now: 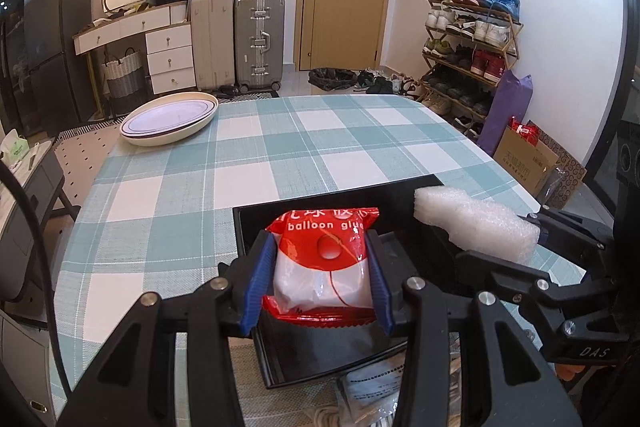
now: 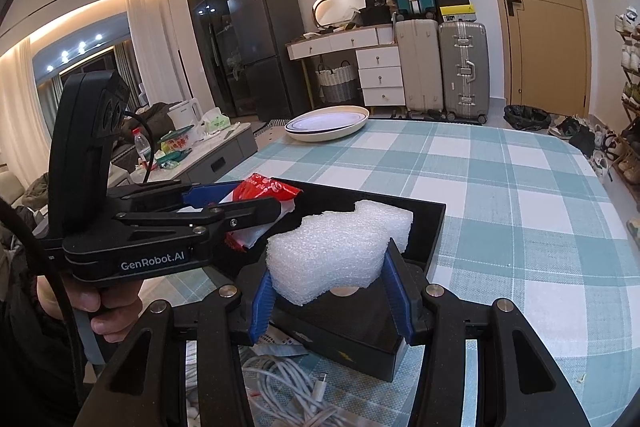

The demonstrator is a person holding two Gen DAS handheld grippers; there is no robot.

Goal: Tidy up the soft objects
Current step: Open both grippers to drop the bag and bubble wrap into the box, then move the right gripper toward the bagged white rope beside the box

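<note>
Red balloon-glue packet sits clamped in the left gripper at lower centre over the black tray, while the right gripper pinches white foam.

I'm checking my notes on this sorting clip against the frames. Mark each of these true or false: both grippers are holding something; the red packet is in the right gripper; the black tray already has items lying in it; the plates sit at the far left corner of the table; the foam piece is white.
1. Both grippers hold something: true. The left gripper and the right gripper are each shut on an item.
2. The red packet is in the right gripper: false. The left one holds it; the right holds the foam piece.
3. The black tray holds items: false. Its visible floor is bare.
4. Plates at the table's far left corner: true.
5. Foam is white: true.
</note>
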